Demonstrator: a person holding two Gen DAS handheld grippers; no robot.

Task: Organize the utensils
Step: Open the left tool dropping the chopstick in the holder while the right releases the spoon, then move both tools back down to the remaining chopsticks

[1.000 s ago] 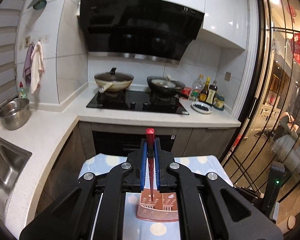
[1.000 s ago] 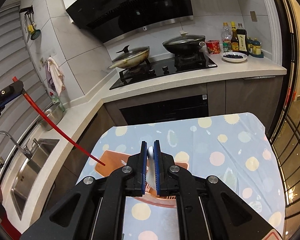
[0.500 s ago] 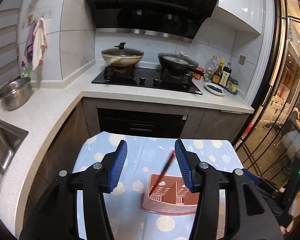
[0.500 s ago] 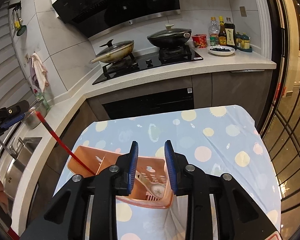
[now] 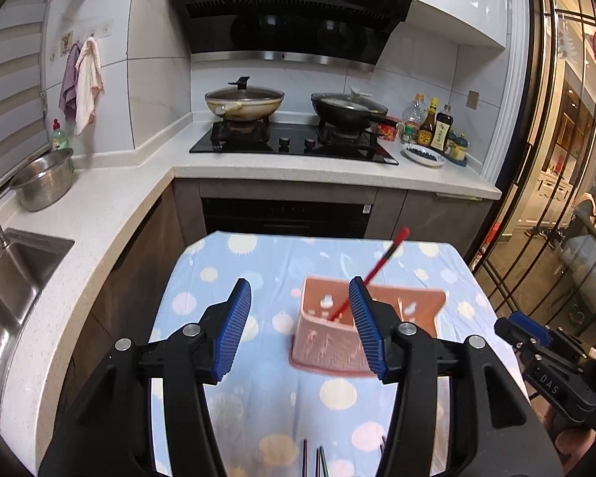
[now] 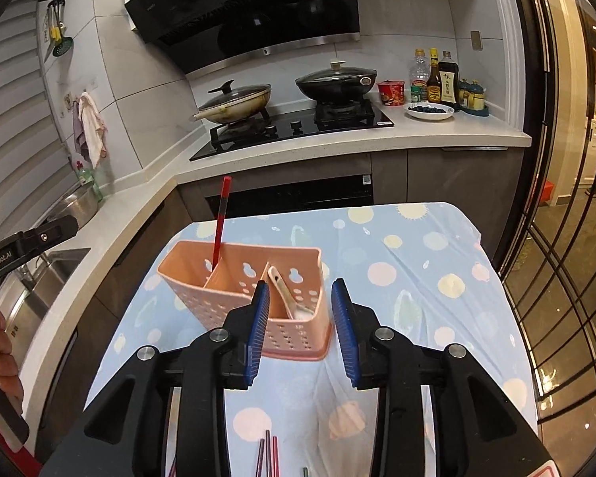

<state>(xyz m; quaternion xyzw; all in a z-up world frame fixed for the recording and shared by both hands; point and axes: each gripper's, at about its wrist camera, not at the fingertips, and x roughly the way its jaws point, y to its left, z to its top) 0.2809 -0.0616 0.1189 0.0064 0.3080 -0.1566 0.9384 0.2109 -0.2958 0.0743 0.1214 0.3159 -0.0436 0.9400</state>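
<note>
**Both tongs empty above the caddy; loose chopsticks wait at the near edge**

Left wrist view: your left tongs (image 5: 300,324) stand parted about halfway with nothing between the pads. The red chopstick (image 5: 371,274) leans free in the pink caddy (image 5: 326,342), which sits on the dotted cloth of the bench (image 5: 234,262). Your hand pitches the tongs downward toward the cloth. More chopsticks (image 5: 314,459) peek out at the bottom edge.

Right wrist view: your right tongs (image 6: 298,310) are opening, narrower than the left, and hold nothing. Just beyond them a white spoon (image 6: 286,294) lies in the caddy's right-hand compartment, the red chopstick in the left. The loose chopsticks (image 6: 268,453) lie near the bottom edge, under the tongs.

These sticks should be light, stiff and slick, likely to roll. Take one near mid-length, squarely across the pads, so it won't pivot. The spoon looks ceramic; avoid knocking it.
</note>
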